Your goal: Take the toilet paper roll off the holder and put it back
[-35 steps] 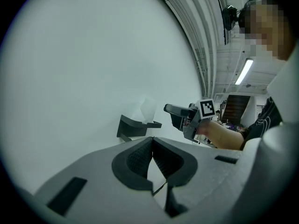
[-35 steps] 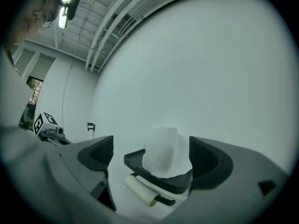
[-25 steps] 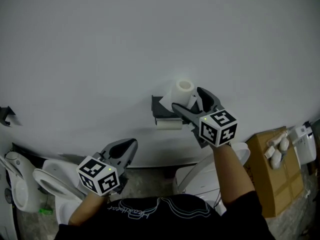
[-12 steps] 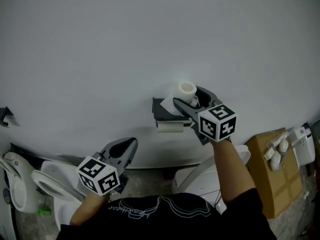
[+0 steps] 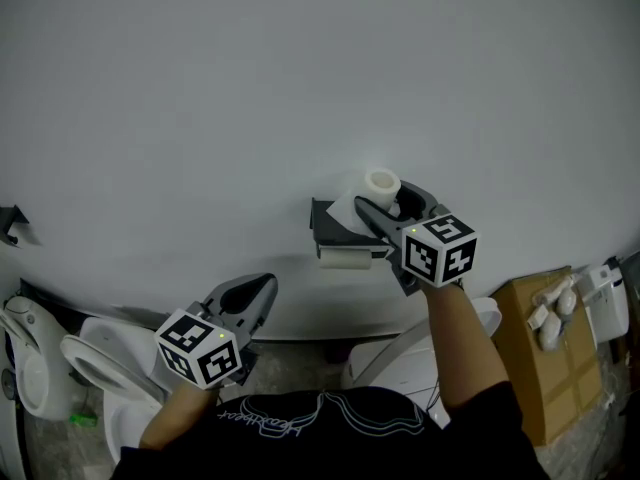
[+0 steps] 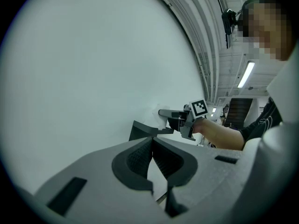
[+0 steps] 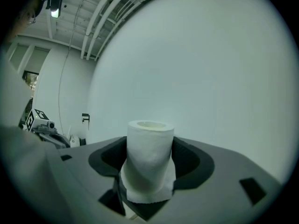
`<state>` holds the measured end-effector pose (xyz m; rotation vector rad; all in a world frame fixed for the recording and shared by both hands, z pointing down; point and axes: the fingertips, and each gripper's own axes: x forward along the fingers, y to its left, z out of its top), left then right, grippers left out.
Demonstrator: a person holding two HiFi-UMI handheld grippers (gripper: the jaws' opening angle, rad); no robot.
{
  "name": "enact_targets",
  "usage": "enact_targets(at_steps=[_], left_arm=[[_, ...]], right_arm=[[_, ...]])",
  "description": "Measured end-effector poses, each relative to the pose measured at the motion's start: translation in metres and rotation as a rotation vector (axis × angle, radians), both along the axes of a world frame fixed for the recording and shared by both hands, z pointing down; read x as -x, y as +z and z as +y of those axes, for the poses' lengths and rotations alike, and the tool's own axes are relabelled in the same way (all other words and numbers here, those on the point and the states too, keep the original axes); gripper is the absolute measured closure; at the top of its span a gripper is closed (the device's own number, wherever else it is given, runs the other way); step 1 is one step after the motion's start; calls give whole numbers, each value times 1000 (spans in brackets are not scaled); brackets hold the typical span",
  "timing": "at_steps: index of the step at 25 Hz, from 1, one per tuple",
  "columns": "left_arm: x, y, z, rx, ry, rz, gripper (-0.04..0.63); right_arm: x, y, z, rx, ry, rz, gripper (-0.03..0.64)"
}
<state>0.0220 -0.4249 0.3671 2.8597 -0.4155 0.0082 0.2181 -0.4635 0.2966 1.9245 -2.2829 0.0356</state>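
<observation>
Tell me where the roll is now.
In the head view, right of centre, the roll stands upright on the holder, between the right tongs, whose jaws have just been closing and now touch its sides.

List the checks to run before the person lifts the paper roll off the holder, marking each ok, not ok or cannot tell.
1. The paper roll stands upright between the jaws of the right tool: ok.
2. Those jaws, which have just been closing, meet both sides of the roll: ok.
3. The grip is firm enough to lift: cannot tell.
4. The loose sheet end is clear of the holder: cannot tell.
5. The left tool is shut, empty and away from the holder: ok.
</observation>
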Motion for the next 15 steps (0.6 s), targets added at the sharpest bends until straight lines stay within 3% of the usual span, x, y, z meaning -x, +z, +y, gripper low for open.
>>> enact_targets(at_steps=[15], left_arm=[[9,1,4,24,-19,9,591]], right_arm=[[5,-9,5,-21,1,50,324]])
